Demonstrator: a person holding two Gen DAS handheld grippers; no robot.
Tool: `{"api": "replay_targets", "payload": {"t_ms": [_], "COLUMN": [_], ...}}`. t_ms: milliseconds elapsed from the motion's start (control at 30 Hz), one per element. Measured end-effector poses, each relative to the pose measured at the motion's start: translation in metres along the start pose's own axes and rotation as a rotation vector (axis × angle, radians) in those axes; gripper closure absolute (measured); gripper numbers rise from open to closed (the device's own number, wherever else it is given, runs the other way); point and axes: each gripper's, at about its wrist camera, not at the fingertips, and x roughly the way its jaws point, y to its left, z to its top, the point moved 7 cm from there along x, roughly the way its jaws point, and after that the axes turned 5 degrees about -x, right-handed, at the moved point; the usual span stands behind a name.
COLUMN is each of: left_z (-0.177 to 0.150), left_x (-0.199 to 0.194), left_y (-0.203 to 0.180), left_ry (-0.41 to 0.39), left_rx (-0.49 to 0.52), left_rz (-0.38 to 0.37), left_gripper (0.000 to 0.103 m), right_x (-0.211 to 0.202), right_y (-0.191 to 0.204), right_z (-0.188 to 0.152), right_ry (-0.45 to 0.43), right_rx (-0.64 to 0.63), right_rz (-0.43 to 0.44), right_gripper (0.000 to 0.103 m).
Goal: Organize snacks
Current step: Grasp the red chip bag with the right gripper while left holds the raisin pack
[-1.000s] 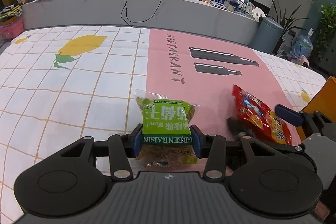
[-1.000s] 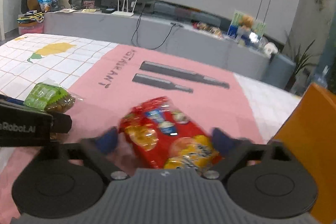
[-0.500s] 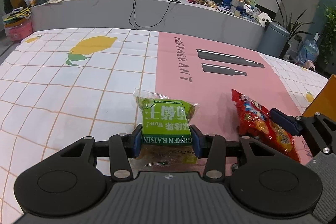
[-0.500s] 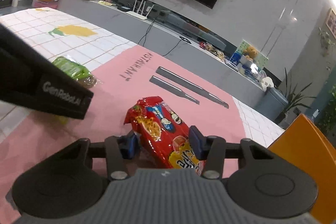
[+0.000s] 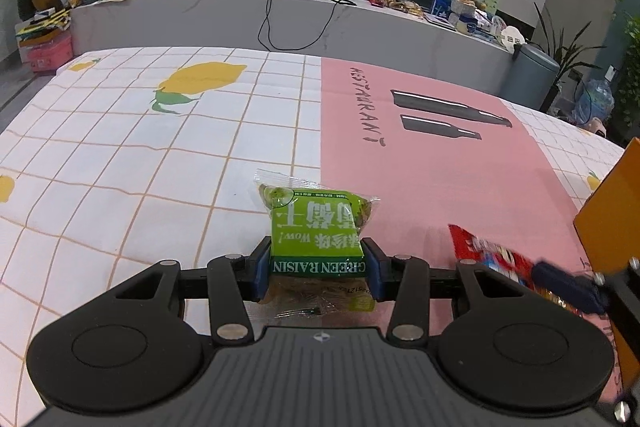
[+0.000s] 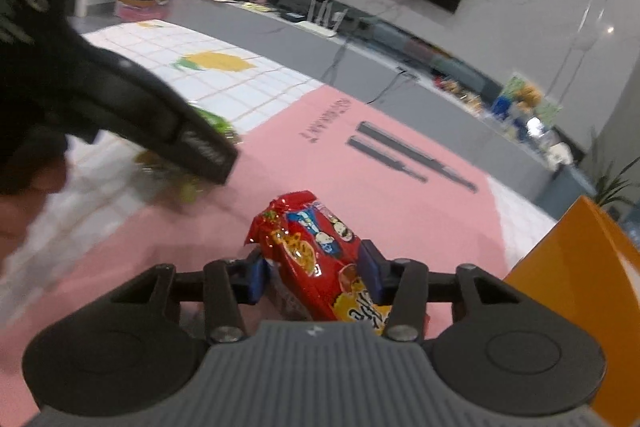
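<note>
Left tool (image 5: 316, 269) pinches the green raisin packet (image 5: 316, 227); right tool (image 6: 314, 277), its jaws just reopening slightly, clamps the red snack bag (image 6: 316, 251) left of the orange box (image 6: 580, 275). Carrying step; next, judge release into that box.

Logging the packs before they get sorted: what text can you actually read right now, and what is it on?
"GREEN RAISIN": green raisin packet, held in the left claw.
"Wow!": same packet; the Chinese characters beside it I cannot make out.
"RESTAURANT": pink placemat.
Red snack bag in the right claw: yellow lettering, unreadable.
Left claw's side lettering in the right wrist view: blurred.
</note>
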Motion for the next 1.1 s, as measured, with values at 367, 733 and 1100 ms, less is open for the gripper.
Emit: {"api": "replay_targets", "payload": {"t_ms": [367,733,1100], "left_z": [-0.005,-0.002,0.0], "left_x": [-0.007,-0.005,-0.006], "left_y": [0.009,0.014,0.018], "left_ry": [0.002,0.0,0.007], "left_rx": [0.04,0.01,-0.033], "left_rz": [0.001,-0.021,-0.041], "left_gripper": [0.052,0.052,0.052], "right_x": [0.0,0.018,0.027], "right_y": [-0.023,-0.049,-0.021], "right_z": [-0.004,-0.019,-0.009], "right_ry": [-0.073,-0.111,-0.063], "right_rx": [0.114,0.306,0.377], "right_rz": [-0.031,0.059,0.209], "right_gripper": [0.003,0.003,0.003]}}
